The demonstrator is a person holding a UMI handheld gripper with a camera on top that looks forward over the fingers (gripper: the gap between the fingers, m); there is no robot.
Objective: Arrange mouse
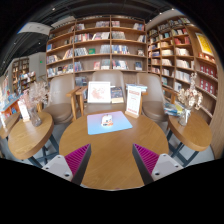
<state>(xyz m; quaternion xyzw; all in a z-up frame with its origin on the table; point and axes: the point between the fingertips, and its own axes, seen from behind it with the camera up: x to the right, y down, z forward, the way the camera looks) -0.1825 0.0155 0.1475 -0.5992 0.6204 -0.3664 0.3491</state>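
I see no mouse that I can make out. A flat pale-blue and white item (107, 121) lies on the far part of the round wooden table (110, 160), well beyond my fingers; what is on it is too small to tell. My gripper (112, 152) is open and empty, low over the near part of the table. Its left pad (78, 157) and right pad (146, 157) stand wide apart with bare wood between them.
A white upright sign (133, 100) stands at the table's far right edge. A board with pictures (99, 92) stands behind the table. Round tables stand at the left (30, 137) and right (190, 128), with chairs around. Bookshelves (100, 45) fill the back wall.
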